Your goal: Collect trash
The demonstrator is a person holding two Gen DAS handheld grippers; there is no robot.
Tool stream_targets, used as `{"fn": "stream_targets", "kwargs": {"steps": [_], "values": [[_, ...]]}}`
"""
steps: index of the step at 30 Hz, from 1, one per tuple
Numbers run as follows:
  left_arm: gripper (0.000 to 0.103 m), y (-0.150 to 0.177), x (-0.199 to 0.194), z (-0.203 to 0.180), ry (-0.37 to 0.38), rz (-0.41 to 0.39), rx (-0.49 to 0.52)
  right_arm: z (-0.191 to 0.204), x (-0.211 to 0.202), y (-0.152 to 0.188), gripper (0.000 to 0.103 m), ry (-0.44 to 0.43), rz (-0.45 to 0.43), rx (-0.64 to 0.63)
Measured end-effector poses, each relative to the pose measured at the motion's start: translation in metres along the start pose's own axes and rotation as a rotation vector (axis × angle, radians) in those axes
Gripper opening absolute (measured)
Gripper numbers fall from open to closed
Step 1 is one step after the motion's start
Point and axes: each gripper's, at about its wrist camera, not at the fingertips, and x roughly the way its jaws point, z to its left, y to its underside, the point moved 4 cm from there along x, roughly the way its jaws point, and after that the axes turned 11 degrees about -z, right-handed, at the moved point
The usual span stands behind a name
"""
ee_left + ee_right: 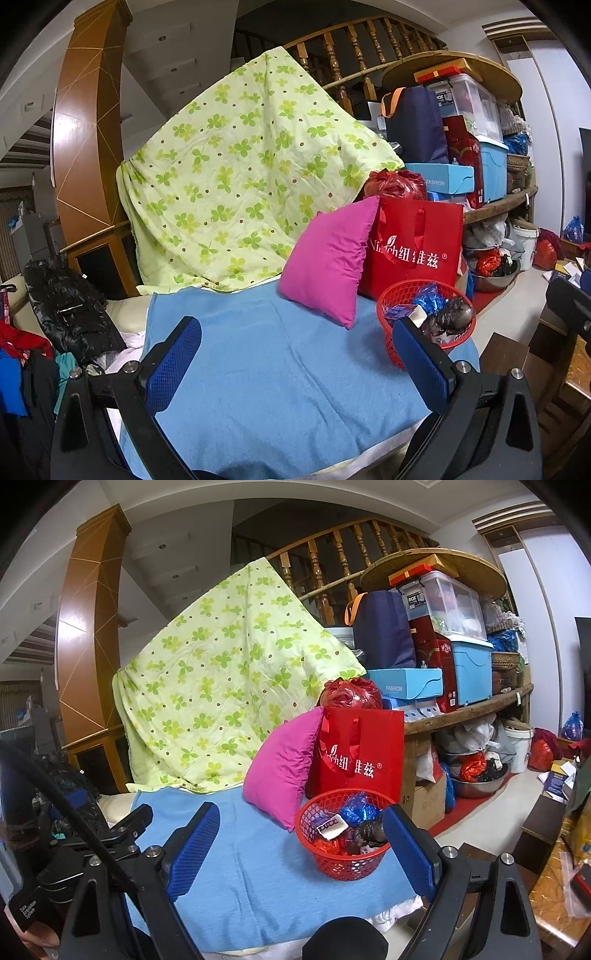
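A red plastic basket (345,864) stands on a blue blanket (266,878) at the sofa's right end, filled with trash: a blue crumpled wrapper (356,806), a white packet and a dark wad. In the left wrist view the same basket (399,295) sits behind the right finger. My left gripper (297,343) is open above the blanket with nothing between its blue pads. My right gripper (303,829) is open too, its right finger (410,853) overlapping the basket's near rim; the left gripper's black body (122,830) shows at its left.
A pink cushion (280,768) and a red gift bag (364,753) lean behind the basket, under a green clover quilt (221,686). Shelves of boxes stand at right, a dark wooden table (550,823) lower right, clothes and a black jacket (70,310) at left.
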Motion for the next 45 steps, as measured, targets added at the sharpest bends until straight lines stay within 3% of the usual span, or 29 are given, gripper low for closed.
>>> {"fn": "stream_targets", "kwargs": {"steps": [45], "values": [[0.103, 0.018, 0.014, 0.026, -0.023, 0.047, -0.049, 0.019, 0.014, -0.015, 0.092, -0.018, -0.021, -0.024]]}}
